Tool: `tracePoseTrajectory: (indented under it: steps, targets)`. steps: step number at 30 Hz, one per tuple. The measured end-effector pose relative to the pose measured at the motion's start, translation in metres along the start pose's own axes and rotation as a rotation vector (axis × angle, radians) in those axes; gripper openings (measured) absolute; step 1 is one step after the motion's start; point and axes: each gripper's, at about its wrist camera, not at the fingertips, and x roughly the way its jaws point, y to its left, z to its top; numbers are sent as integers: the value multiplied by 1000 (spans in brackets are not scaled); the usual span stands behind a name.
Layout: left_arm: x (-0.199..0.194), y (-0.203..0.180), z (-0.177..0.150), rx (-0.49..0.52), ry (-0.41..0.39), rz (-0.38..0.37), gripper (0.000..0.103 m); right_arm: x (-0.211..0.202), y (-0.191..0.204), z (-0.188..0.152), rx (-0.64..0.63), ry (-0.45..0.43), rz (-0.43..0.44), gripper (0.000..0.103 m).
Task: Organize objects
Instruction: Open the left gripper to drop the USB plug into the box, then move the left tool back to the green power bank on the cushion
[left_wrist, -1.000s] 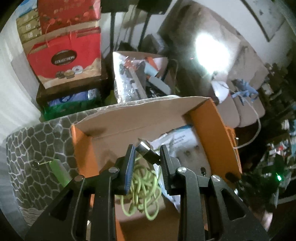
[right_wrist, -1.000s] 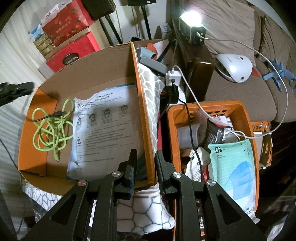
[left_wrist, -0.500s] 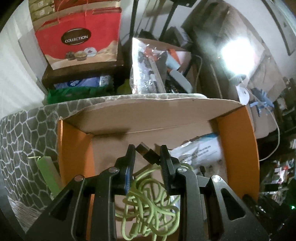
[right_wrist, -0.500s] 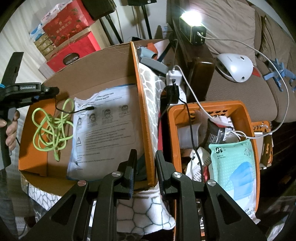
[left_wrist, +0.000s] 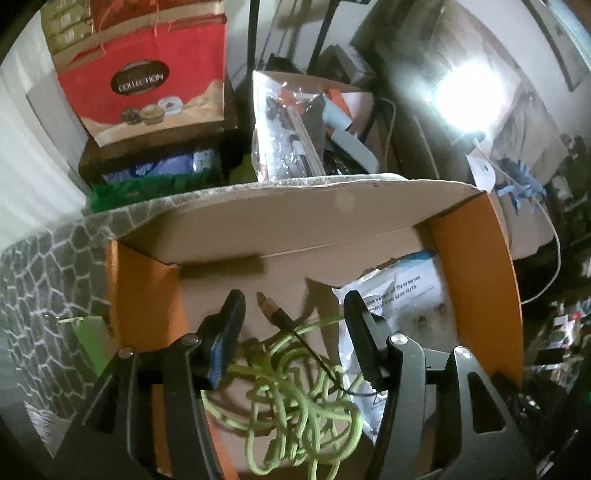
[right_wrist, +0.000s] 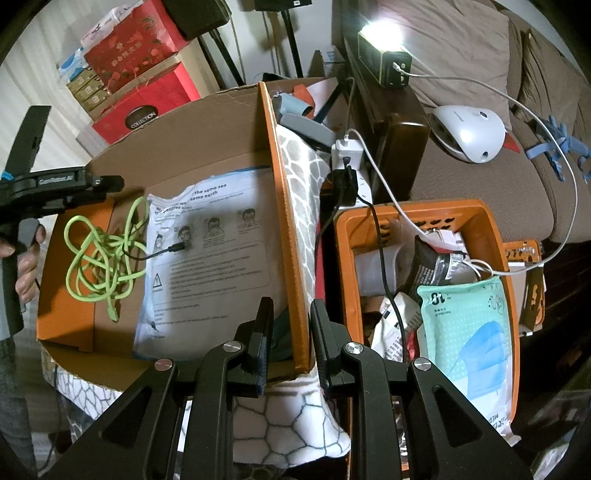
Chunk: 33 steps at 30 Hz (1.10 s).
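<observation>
Left gripper (left_wrist: 291, 306): its jaws have just been opening and now stand apart; nothing is pressed between the pads, though the cable's black plug lies in the gap below them.
Green cable (right_wrist: 101, 254): a loose tangle on the floor of the cardboard box, straight under the left fingers; some loops pass close by the left finger's blue pad (left_wrist: 221, 354), and the blur leaves it unclear whether they touch it.
Plug (left_wrist: 271, 310): the dark end of the cable, pointing up and away between the two left fingers, free of both.
Cardboard box (right_wrist: 192, 122): open at the top, orange inside on its end walls; it sits on a stone-patterned cloth (left_wrist: 44, 280).
Printed plastic bag (right_wrist: 210, 251): flat in the box, to the right of the left fingers, with the cable's thin black lead lying across its edge.
Right gripper (right_wrist: 290, 332): jaws close together, clamped on the box's orange side wall (right_wrist: 291, 236), one finger inside the box and one outside.
Orange basket (right_wrist: 495, 236): just right of the right fingers, crowded with packets, a mask pack (right_wrist: 469, 332) on top.
Hand (right_wrist: 26, 258): at the far left of the right wrist view, wrapped round the left gripper's handle.
</observation>
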Motion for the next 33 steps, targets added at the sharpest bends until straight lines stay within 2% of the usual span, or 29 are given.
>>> tracePoseTrajectory:
  steps: [2,6,10,20,21,22,23,33]
  targets:
    - [-8,-1,-1,9,-14,8,66,0,-1,0,1,0,0,21]
    - [-27,5,-4,9,-45,-6,70,0,1,0,-1,-1,0,21]
    - [-43,14,-9,14,-65,-4,78,0,-1,0,0,0,1,21]
    - [-71,38,-29,17,-125,54,83,0,-2,0,2,0,2,21]
    - [-74,40,-31,17,-133,67,86,0,-1,0,3,0,2,21]
    - [-76,41,-33,17,-143,82,93,0,-1,-1,3,-1,3,21]
    - [-79,43,-36,17,-155,88,94,1,-2,-1,3,-1,2,21]
    - [-105,51,-61,36,-210,90,97,3,0,-1,10,-2,5,21]
